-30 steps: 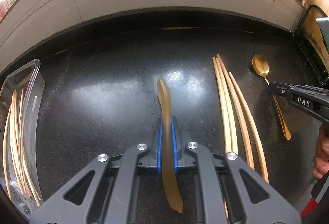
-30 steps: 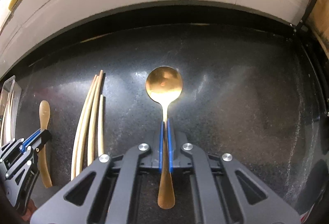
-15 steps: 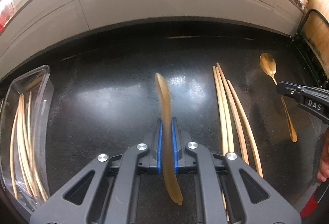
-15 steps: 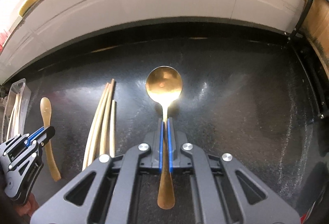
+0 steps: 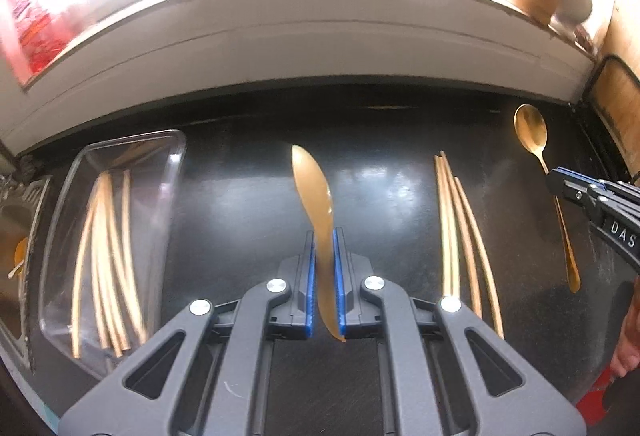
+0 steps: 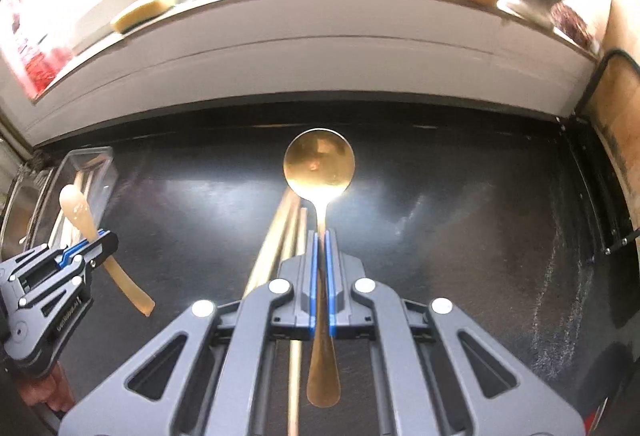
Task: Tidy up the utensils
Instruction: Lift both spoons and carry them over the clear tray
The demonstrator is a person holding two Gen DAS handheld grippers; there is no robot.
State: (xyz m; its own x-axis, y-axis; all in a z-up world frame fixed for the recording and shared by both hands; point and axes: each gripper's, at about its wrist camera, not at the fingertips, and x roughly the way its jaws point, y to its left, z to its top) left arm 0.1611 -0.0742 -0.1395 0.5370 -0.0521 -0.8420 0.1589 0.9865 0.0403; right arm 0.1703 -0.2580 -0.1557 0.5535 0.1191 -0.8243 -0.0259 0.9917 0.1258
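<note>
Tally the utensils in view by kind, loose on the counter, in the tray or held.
Chopsticks in clear tray: about 6
Chopsticks on counter: 4
Wooden spoon, in left tool: 1
Gold metal spoon, in right tool: 1
Total: about 12

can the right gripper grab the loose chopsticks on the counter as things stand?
Probably not yet. The right gripper is shut on the gold spoon, so its jaws are taken. The chopsticks lie uncovered on the counter; the path looks free once the spoon is dropped.
</note>
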